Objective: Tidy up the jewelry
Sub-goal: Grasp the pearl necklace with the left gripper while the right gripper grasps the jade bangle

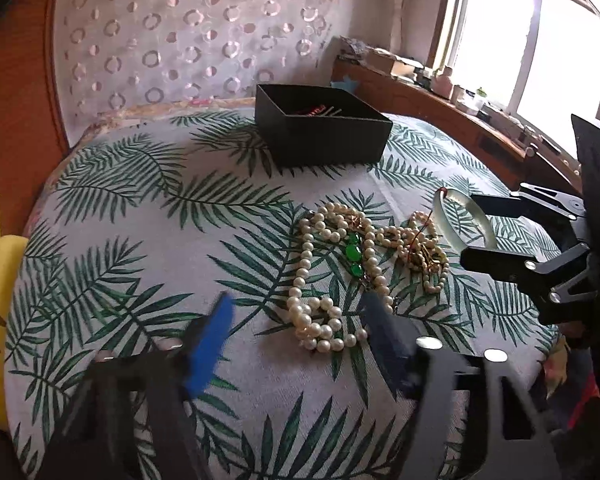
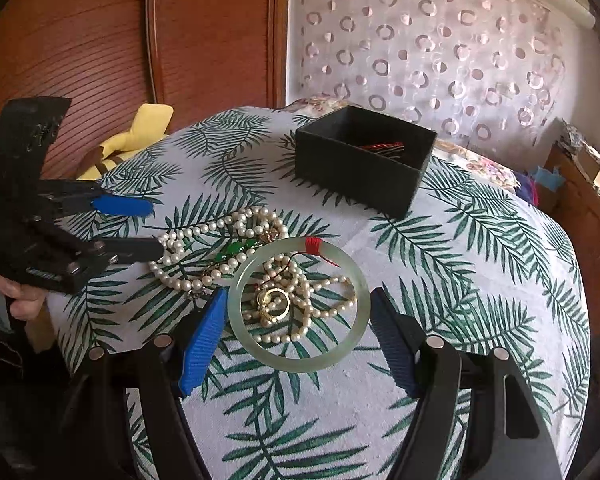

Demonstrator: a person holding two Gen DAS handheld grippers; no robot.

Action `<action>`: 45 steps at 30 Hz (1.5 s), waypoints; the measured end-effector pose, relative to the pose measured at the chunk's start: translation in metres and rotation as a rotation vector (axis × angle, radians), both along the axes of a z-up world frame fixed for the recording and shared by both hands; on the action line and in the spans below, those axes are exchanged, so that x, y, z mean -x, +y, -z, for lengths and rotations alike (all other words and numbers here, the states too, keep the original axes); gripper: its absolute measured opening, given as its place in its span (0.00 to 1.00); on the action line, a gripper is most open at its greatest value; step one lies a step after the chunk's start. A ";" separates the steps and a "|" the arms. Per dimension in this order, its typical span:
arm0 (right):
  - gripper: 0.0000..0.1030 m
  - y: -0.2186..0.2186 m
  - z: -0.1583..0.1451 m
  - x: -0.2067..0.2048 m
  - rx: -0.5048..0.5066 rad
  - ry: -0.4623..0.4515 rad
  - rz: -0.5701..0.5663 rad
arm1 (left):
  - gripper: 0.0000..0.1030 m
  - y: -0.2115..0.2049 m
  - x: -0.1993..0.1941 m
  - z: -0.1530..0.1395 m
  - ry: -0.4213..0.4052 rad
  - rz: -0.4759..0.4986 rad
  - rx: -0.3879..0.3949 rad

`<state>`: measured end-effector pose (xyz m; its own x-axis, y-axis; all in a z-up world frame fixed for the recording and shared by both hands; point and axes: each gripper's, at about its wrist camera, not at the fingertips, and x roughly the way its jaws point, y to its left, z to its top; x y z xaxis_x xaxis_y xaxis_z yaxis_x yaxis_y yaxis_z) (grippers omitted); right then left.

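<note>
In the left wrist view, the left gripper (image 1: 296,320) is seen at the bottom of the frame with its jaws apart around the near end of the pearl necklace (image 1: 324,280); the pads are blurred and are not seen pressing on the beads, so nothing is gripped. The necklace lies tangled at the centre on the leaf-print cloth (image 1: 140,208), and the black box (image 1: 324,128) stands beyond it, upper centre, with a few items already inside. The step in hand is judged to be the first pickup from the pile; a firm closure on the strand and a lift toward the box would be called for next. In the right wrist view, the right gripper (image 2: 298,320) is held open at lower centre, its jaws on either side of the pale green bangle (image 2: 240,280) without touching it; a gold ring (image 2: 274,302) and pearls lie inside the bangle. No readable brand, label or writing is shown in either view.
</note>
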<state>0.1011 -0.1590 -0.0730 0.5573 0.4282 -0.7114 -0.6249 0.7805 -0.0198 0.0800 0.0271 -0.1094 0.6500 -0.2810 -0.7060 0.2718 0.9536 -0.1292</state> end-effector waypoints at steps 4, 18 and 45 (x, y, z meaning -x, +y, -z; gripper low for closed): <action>0.72 0.000 0.001 0.002 -0.009 0.003 0.005 | 0.33 -0.004 -0.016 0.005 0.043 0.001 -0.027; 0.72 0.000 0.004 0.006 -0.031 0.016 0.001 | 0.30 -0.023 -0.049 0.007 0.055 0.048 -0.139; 0.72 -0.001 -0.034 -0.019 -0.106 -0.026 0.023 | 0.06 -0.015 -0.048 -0.120 -0.248 0.006 0.002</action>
<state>0.1206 -0.1598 -0.0387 0.5858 0.4870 -0.6478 -0.6070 0.7933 0.0474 0.1276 0.0122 0.0108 0.8019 -0.2866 -0.5242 0.3011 0.9517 -0.0597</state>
